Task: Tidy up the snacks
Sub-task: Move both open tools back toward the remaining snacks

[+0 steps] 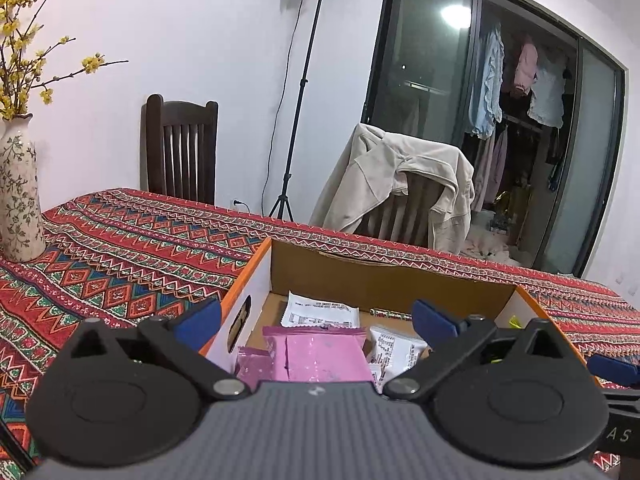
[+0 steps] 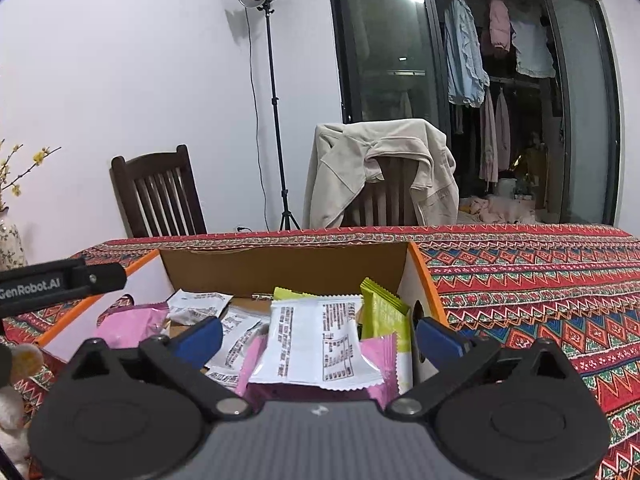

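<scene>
An open cardboard box with orange edges [image 1: 256, 280] [image 2: 418, 280] stands on the patterned tablecloth and holds several snack packets. In the left wrist view I see pink packets [image 1: 320, 356] and white packets [image 1: 320, 312] inside it. My left gripper [image 1: 316, 320] is open and empty over the box's near left part. In the right wrist view a white packet [image 2: 320, 344], a yellow-green packet [image 2: 384, 312] and pink packets [image 2: 132, 324] lie in the box. My right gripper [image 2: 318, 334] is open over the box's near right part, its jaws apart around the white packet without touching it.
A flowered vase with yellow blossoms [image 1: 18, 196] stands at the table's left. Two chairs [image 1: 180, 152] [image 2: 384, 188], one draped with a beige jacket, stand behind the table. A lamp stand [image 2: 276, 120] is at the wall. The other gripper's body [image 2: 60, 280] shows at left.
</scene>
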`<action>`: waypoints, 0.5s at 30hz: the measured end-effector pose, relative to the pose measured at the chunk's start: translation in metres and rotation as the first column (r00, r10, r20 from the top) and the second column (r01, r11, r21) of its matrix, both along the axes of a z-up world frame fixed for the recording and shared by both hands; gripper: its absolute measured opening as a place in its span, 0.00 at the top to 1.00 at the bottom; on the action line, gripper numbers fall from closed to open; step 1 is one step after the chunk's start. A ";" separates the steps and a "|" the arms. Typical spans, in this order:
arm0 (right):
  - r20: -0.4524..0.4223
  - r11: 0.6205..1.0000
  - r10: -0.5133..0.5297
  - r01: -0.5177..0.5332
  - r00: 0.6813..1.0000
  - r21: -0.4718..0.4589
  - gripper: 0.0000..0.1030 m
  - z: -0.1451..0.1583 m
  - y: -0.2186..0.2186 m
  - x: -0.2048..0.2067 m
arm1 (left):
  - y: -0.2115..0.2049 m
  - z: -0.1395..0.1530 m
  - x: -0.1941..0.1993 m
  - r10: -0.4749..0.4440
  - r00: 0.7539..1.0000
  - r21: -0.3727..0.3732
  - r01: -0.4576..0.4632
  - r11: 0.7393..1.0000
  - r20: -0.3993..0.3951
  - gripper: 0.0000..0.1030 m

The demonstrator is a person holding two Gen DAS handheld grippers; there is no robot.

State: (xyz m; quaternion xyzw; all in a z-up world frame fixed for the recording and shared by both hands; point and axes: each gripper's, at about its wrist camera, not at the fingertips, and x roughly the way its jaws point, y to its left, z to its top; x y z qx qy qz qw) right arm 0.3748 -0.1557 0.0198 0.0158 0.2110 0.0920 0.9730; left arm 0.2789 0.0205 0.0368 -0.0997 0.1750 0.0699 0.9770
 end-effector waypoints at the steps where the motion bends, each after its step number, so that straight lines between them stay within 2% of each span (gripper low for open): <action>1: 0.001 1.000 -0.002 0.002 1.000 0.002 0.00 0.000 -0.001 0.000 | -0.001 0.001 -0.001 0.000 1.000 0.000 0.000 1.000 0.002 0.00; 7: 0.018 1.000 -0.008 0.008 1.000 -0.007 0.00 0.007 0.000 -0.006 | -0.005 0.010 -0.010 0.000 1.000 0.021 -0.001 1.000 0.026 0.00; 15: 0.022 0.999 -0.037 0.037 0.999 -0.010 0.00 0.033 -0.006 -0.020 | -0.010 0.032 -0.027 -0.015 0.998 0.030 0.013 0.999 0.069 0.00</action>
